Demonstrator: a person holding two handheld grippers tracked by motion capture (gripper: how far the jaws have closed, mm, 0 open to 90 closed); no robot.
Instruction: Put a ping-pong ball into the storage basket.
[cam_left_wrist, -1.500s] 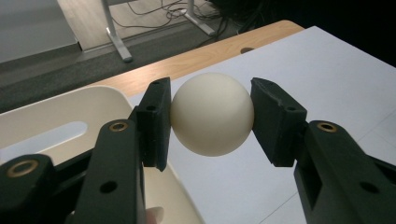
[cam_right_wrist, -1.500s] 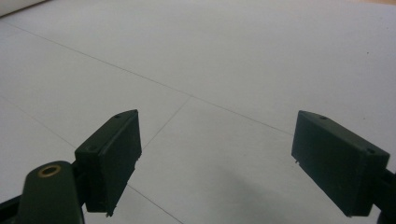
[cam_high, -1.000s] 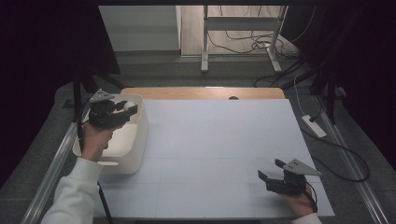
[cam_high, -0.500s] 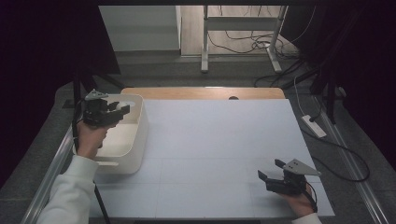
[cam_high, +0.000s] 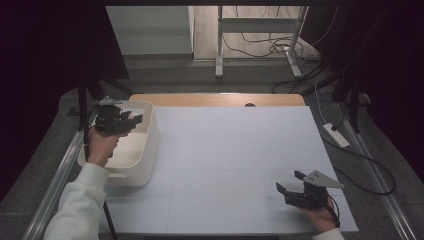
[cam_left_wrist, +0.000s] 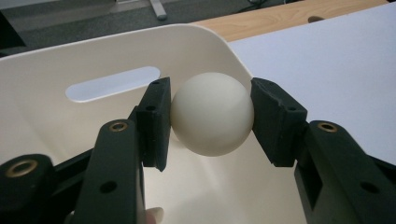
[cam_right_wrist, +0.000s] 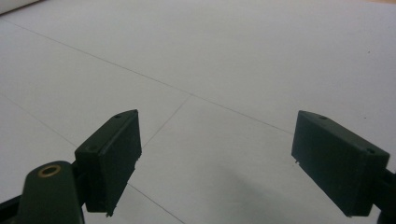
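Left gripper view: claw (cam_left_wrist: 212, 123) grips ball (cam_left_wrist: 212, 114).

A wooden table (cam_high: 220, 99) carried a white sheet (cam_high: 230, 165) that covered nearly all of it, leaving a bare strip along the far edge. A cream bin (cam_high: 142, 155) stood at the sheet's left edge, toward the far-left corner.

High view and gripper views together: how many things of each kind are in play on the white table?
Round cream-white ball: 1
Cream-white plastic bin with slot handles: 1
Black two-jaw grippers: 2, the left gripper clamped on the ball, the right gripper open over the white table
Total: 4
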